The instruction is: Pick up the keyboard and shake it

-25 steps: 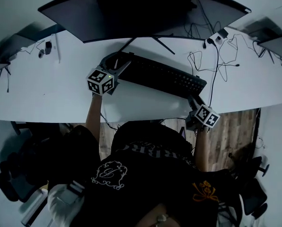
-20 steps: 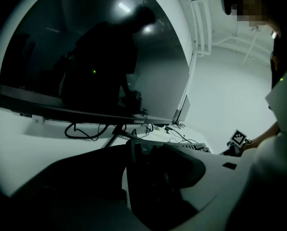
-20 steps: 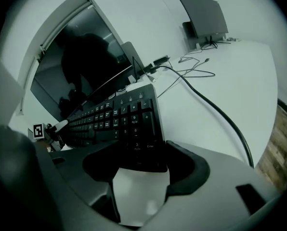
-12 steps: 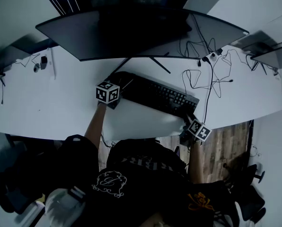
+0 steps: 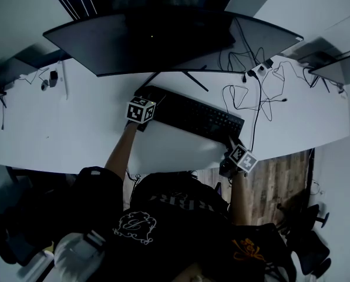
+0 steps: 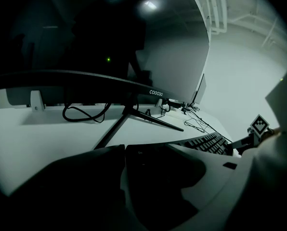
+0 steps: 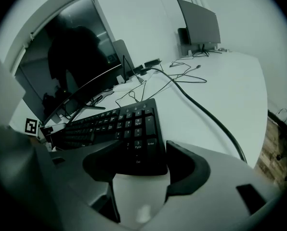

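Note:
The black keyboard (image 5: 192, 115) lies slantwise before the curved monitor, its left end farther back. My left gripper (image 5: 147, 106) is shut on the left end. In the left gripper view the dark jaws (image 6: 148, 158) close round that end, and the key rows (image 6: 208, 143) run off to the right. My right gripper (image 5: 232, 142) is shut on the right end. In the right gripper view the number-pad corner (image 7: 138, 143) sits between the two jaws (image 7: 136, 160). Whether the keyboard is off the desk I cannot tell.
A wide curved monitor (image 5: 163, 40) on a splayed stand (image 5: 195, 81) stands just behind the keyboard. Loose cables (image 5: 251, 96) and a power strip (image 5: 258, 69) lie to the right. The keyboard's cord (image 7: 206, 114) trails off. The white desk (image 5: 57, 128) ends near my body. Another monitor (image 7: 199, 20) stands far right.
Both grippers have stayed on the keyboard's ends. The keyboard and grippers have drifted a little toward the monitor stand, and the head view has shifted.

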Demonstrator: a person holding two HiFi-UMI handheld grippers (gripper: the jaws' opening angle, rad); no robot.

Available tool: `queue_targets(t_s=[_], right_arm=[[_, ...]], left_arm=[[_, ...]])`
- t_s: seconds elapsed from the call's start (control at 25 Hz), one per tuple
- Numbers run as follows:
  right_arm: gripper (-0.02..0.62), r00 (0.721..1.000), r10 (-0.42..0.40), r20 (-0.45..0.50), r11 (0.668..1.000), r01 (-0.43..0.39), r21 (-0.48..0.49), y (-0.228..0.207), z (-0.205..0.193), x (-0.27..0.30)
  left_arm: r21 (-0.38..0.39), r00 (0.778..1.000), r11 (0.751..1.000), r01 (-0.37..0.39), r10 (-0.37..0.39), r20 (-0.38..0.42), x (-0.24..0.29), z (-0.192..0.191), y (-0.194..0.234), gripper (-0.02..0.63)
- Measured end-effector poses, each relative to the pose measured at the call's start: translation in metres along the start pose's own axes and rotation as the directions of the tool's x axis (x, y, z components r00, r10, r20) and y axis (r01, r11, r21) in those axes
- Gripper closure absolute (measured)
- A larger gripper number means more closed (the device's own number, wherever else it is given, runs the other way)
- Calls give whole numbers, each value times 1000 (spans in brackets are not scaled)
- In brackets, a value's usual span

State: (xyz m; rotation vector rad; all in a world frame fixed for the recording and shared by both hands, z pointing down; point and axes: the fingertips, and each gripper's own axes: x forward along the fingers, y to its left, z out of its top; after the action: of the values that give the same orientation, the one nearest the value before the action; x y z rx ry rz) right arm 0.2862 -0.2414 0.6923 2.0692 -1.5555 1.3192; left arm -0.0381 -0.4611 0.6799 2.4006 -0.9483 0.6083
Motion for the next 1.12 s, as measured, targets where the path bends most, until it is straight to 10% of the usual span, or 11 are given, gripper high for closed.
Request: queue_targets(t_s=[0.6, 1.12], right_arm=[[407, 955, 263, 135, 963, -251, -101, 23, 35, -69], [486, 804, 588, 94, 773, -524, -358, 72, 26, -176]], left_arm=[[53, 981, 998, -34, 23, 194, -97, 40, -94, 361], [43, 944, 999, 1, -15, 329, -174, 21, -279, 407]])
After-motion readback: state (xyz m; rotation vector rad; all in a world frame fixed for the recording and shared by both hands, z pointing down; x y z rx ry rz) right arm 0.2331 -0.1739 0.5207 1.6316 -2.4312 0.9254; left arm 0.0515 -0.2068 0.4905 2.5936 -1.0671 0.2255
